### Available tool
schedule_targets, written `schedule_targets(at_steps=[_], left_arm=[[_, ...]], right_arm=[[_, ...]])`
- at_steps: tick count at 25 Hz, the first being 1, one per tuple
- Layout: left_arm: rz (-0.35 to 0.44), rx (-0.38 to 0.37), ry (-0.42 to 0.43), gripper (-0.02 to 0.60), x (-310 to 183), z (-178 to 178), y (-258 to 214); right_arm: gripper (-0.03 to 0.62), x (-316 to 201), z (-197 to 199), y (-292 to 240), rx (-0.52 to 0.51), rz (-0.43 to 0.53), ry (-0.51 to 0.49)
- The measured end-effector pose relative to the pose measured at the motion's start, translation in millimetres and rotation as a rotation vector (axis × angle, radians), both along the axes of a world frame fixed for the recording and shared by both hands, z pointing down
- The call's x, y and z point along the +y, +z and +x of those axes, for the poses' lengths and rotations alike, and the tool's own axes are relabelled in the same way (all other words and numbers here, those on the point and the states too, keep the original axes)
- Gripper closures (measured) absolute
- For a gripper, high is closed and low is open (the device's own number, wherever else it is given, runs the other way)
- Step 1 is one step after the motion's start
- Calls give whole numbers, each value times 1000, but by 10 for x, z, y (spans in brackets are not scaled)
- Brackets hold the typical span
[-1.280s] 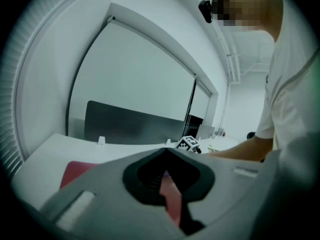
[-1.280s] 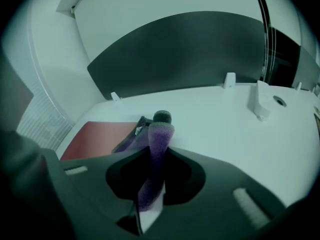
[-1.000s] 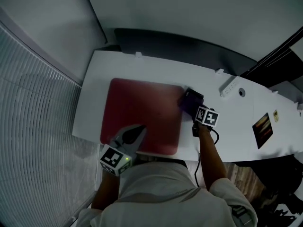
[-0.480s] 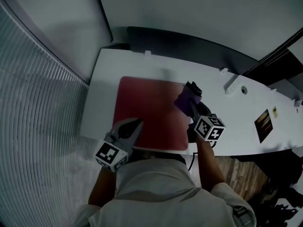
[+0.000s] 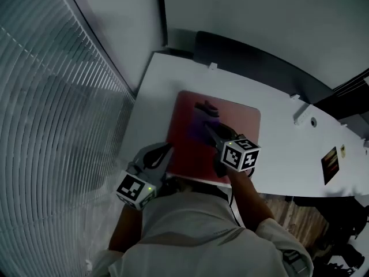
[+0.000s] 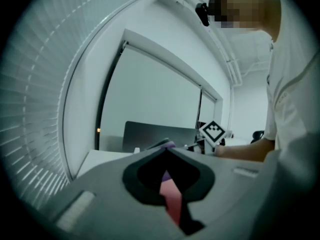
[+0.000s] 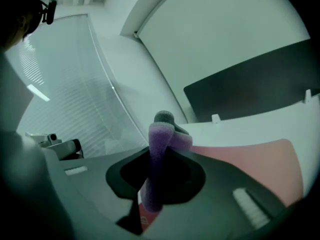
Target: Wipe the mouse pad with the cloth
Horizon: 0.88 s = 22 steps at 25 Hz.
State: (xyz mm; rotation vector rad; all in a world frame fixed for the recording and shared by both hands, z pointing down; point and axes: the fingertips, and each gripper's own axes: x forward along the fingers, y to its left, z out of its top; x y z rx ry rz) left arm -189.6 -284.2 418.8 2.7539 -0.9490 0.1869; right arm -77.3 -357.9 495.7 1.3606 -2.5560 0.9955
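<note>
White bench carrying a red mouse pad. A purple cloth is over the pad's middle, pinched in the closed right claw. The left claw, closed and empty, sits at the pad's near corner. Wiping appears underway; the next stroke should sweep the cloth across unwiped areas.

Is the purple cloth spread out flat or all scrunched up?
Scrunched up. The cloth is bunched into a thick fold, pinched between the right gripper's jaws, above the red mouse pad.
</note>
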Motion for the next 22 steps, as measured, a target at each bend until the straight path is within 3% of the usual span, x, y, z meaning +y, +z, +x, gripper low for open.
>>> schedule_targets(at_steps=[6,9,13,22], left_arm=[[-2,-22,-38,581,-20,-571,56],[-25,-23,-40,581,-15,-668,113],[-52,-12,-24,581,15,-616,148],[-43,-14,28,581,47,-184,135]], right_arm=[[539,-194,-956,591,-54,-184,-105],[539,-307,-1158,1076,-3,-280,-120],[539,-386,-942,1557,102,-359,-47],[537,-181,-66,1751,166,-417,48]])
